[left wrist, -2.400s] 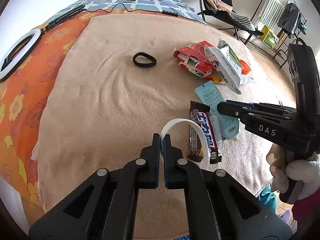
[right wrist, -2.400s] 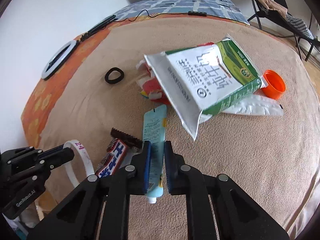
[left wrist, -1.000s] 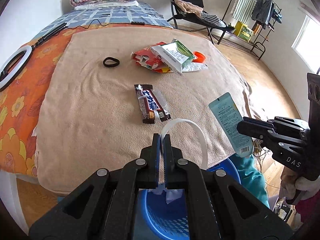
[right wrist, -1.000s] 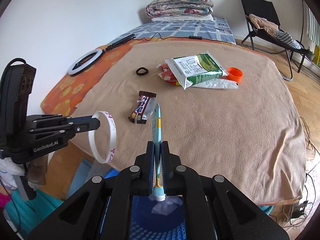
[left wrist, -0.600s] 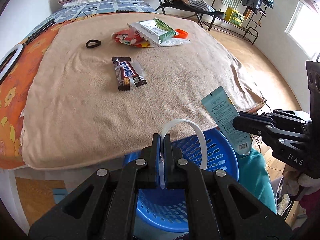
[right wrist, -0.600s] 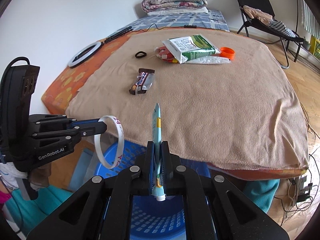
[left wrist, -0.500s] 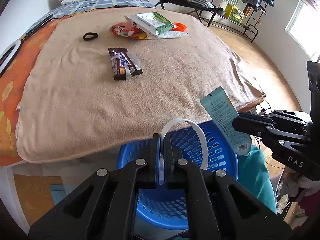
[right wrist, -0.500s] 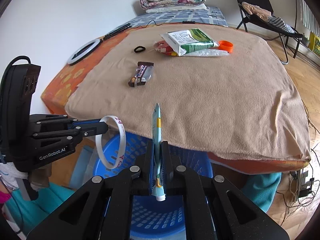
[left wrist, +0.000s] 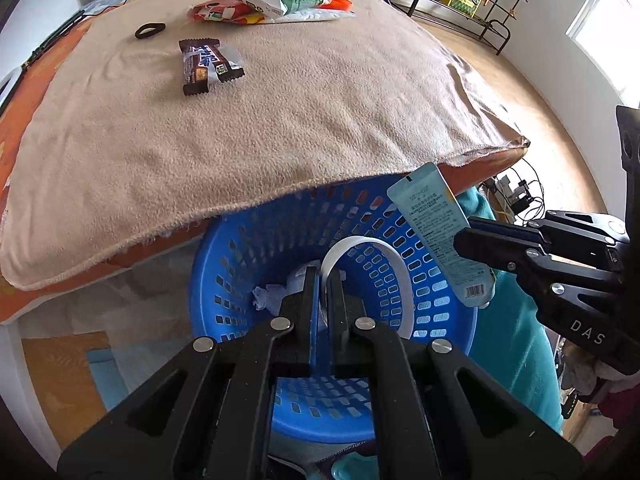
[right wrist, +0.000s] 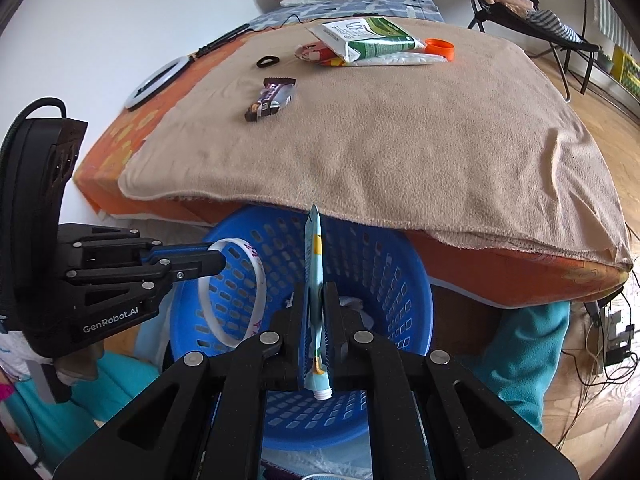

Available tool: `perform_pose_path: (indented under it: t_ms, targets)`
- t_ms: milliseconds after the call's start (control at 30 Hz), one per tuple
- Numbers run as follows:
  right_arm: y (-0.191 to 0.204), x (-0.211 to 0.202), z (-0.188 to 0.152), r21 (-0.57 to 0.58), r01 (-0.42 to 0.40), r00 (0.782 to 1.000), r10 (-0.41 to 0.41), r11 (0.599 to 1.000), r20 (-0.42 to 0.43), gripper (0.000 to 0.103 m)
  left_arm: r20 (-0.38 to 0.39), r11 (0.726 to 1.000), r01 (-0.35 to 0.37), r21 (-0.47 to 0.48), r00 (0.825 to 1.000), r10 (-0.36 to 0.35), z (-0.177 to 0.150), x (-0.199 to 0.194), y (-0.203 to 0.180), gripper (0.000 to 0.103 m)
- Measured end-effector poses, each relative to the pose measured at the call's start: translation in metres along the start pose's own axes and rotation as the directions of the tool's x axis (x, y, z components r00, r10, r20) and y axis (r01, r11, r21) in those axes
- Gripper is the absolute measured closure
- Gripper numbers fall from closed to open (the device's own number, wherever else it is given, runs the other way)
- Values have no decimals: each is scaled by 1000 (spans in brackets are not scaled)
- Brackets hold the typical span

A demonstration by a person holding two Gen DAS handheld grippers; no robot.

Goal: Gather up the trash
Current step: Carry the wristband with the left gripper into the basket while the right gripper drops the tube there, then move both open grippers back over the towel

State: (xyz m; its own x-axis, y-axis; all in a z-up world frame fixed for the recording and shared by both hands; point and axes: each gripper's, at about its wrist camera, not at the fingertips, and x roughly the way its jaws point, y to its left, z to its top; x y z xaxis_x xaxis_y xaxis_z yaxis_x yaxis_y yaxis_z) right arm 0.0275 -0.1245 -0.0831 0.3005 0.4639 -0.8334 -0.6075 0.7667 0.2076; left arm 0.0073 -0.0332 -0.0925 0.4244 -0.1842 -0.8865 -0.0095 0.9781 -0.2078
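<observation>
Fingers of both grippers pinch trash above the blue basket (left wrist: 224, 280).
Left gripper (left wrist: 324, 280) clamps a white ring (left wrist: 400, 268), light and stiff, held by its edge; right gripper (right wrist: 316, 300) squeezes a pale blue tube (right wrist: 314, 264) near its neck, soft and likely slippery. Both hang over the basket, which sits just beside the bed (right wrist: 400, 140); a candy wrapper (left wrist: 206, 66) lies up there, well apart.

both wrist views look down, close above the blue basket (left wrist: 224, 280), sharing the bed (right wrist: 400, 140).
</observation>
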Motion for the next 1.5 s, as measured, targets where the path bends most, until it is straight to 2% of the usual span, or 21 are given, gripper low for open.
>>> perform_pose_path:
  t_ms: [433, 600, 700, 733, 800, 833, 867, 900, 967, 1033, 1133, 1233, 1333, 1500]
  targets:
    - [-1, 8, -6, 11, 8, 999, -7, 1000, -36, 97, -43, 1000, -1, -14, 999, 1, -3, 11, 4, 102]
    - [-4, 9, -6, 20, 18, 999, -17, 1000, -41, 94, -47, 1000, -11, -14, 999, 10, -3, 12, 5, 89]
    - [-6, 10, -6, 25, 21, 999, -20, 999, -42, 80, -41, 1000, -18, -14, 999, 17, -2, 11, 7, 85]
    - [-5, 9, -6, 24, 21, 999, -20, 999, -40, 73, -40, 1000, -18, -16, 999, 18, -2, 10, 7, 83]
    - [-5, 8, -6, 21, 27, 999, -26, 999, -34, 67, -34, 999, -23, -22, 999, 23, -1, 9, 8, 72]
    - [-5, 8, -5, 20, 30, 999, -29, 999, -34, 66, -28, 999, -29, -26, 999, 29, -1, 9, 8, 59]
    - [-4, 7, -5, 19, 33, 999, -33, 999, -34, 65, -21, 999, -34, -30, 999, 33, 0, 8, 9, 50]
    - [-4, 8, -5, 17, 38, 999, -38, 999, -36, 63, -16, 999, -37, -35, 999, 37, 0, 7, 10, 49]
    - [-4, 7, -4, 15, 52, 998, -52, 999, -35, 50, -16, 998, -39, -40, 999, 38, 1, 7, 11, 49]
    - [-4, 7, -3, 14, 67, 997, -66, 998, -28, 44, -15, 998, -42, -45, 999, 41, 2, 6, 13, 47]
    - [-6, 6, -2, 19, 82, 996, -81, 996, -29, 43, -2, 997, -56, -54, 998, 56, 4, 5, 15, 32]
    - [-7, 6, 0, 17, 103, 994, -102, 995, -33, 41, 7, 996, -66, -55, 998, 66, 5, 2, 17, 32]
    - [-8, 5, 2, 13, 133, 991, -133, 991, -24, 31, 14, 996, -67, -59, 998, 68, 7, 2, 17, 32]
    - [-12, 3, 5, 15, 159, 987, -159, 987, -18, 29, 15, 996, -66, -66, 998, 67, 11, 2, 18, 32]
